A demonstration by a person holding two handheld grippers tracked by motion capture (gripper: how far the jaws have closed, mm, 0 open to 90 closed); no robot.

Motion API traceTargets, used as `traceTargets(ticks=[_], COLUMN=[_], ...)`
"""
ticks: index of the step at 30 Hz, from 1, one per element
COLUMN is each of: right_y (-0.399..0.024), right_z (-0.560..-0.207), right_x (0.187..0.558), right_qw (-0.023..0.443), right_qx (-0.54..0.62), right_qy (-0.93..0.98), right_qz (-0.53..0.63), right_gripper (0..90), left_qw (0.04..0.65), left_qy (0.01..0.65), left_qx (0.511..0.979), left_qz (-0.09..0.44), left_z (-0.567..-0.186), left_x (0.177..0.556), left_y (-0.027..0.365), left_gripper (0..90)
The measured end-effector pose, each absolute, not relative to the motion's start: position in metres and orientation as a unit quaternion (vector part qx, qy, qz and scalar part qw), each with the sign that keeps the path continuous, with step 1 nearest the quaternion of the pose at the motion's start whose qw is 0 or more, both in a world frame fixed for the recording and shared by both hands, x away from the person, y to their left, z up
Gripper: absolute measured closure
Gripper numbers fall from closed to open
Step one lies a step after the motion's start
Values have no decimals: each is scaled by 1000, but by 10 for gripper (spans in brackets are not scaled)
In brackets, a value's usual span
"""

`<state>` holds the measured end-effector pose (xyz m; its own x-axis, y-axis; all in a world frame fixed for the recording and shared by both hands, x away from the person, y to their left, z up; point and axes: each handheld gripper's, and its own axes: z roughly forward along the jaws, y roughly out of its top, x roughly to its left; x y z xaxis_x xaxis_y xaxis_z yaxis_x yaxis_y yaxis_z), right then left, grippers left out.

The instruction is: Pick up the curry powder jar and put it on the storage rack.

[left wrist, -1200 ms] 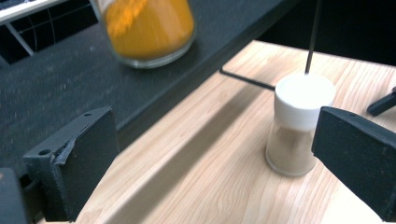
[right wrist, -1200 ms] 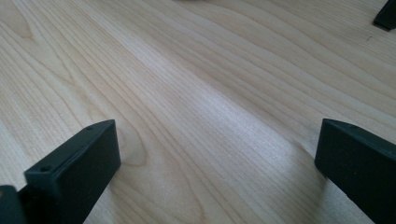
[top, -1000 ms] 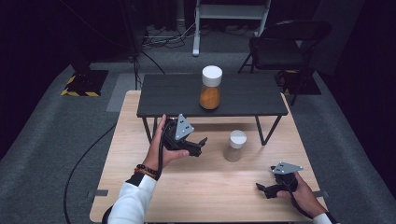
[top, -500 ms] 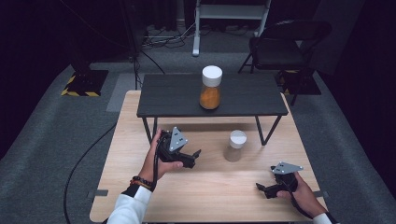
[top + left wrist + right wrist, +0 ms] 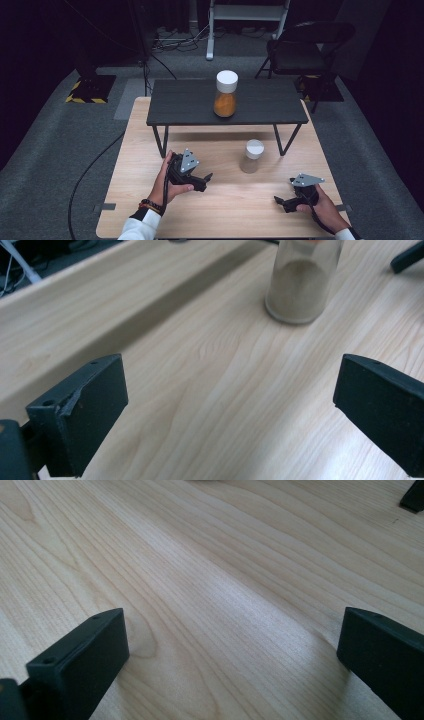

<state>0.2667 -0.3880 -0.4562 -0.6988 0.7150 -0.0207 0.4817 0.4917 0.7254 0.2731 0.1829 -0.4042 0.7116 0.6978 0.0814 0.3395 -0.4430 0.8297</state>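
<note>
With both grippers' fingers held apart and empty, the small white-capped clear jar of beige powder (image 5: 252,156), stood mid-bench, is judged rigid, light and slippery, best gripped around its body.

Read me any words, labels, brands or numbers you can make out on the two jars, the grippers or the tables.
None can be read in these pictures.
Tall glass jar of orange powder with white lid, on the dark raised shelf: no label shows.
Small glass jar of pale powder with white lid, on the light wooden table: bare glass in the left gripper view.
Left gripper and right gripper: no markings.
Yellow-black striped floor plate: stripes, no text.
</note>
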Motion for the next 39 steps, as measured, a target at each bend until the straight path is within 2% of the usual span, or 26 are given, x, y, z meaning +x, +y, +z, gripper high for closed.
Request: traceTargets(ticks=[5, 9, 24, 39], right_y=[-388, -388, -388, -388], right_z=[-456, -456, -456, -456], right_x=[267, 267, 267, 267], right_qw=[162, 162, 162, 162], right_qx=[353, 353, 353, 353], right_qy=[848, 848, 848, 848], right_qz=[360, 360, 360, 360], right_gripper=[0, 0, 0, 0], left_qw=[424, 407, 403, 353], left_qy=[329, 328, 322, 344], left_qx=[818, 828, 836, 854], left_qz=[204, 203, 188, 169], left_z=[-414, -417, -427, -443], left_x=[268, 266, 256, 262], left_y=[188, 187, 188, 189], left_gripper=[9, 9, 10, 11])
